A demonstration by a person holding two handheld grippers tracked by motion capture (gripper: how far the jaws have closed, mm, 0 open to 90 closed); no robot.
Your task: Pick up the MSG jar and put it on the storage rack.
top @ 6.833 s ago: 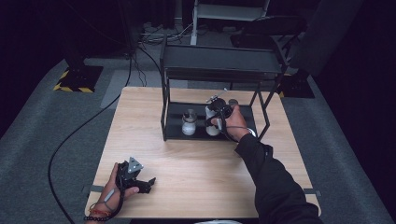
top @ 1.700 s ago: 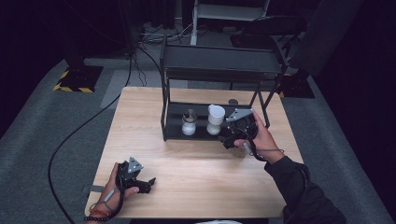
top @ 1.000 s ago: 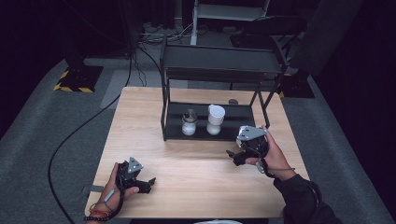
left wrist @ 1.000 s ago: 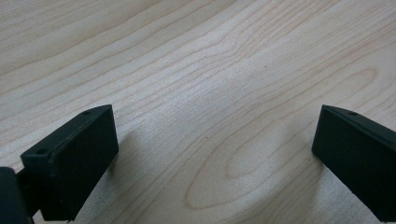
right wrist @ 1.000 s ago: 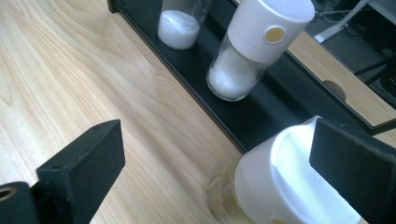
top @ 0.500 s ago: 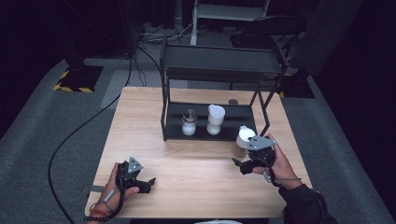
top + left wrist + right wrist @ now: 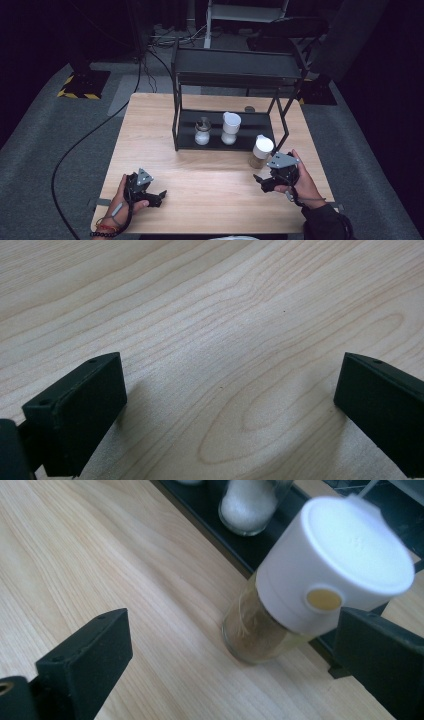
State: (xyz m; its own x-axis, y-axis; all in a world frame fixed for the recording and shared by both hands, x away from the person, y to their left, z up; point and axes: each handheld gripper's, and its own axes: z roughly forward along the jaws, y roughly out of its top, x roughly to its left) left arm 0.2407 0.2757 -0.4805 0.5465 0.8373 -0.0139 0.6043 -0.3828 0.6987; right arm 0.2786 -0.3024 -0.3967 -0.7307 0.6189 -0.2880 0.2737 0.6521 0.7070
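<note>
A glass spice jar (image 7: 260, 151) with a white cap and brownish contents (image 7: 260, 635) stands on the wooden table (image 7: 150, 130), just in front of the black rack's (image 7: 235, 67) right end. My right gripper (image 7: 261, 181) sits a little nearer the person than the jar. It is open, and in the right gripper view its jaws flank the jar without touching it. My left gripper (image 7: 159, 196) rests at the table's front left, open, with bare wood between its fingers (image 7: 85, 390).
On the rack's lower shelf (image 7: 260, 125) stand a small glass jar with a metal lid (image 7: 202, 132) and a white-capped jar of white grains (image 7: 230, 127). The rack's upright posts stand close behind the spice jar. A black cable (image 7: 80, 145) trails off the table's left.
My right gripper carried the white-capped spice jar out of the rack, set it on the table in front, let go and drew back slightly. The left gripper stayed still.
</note>
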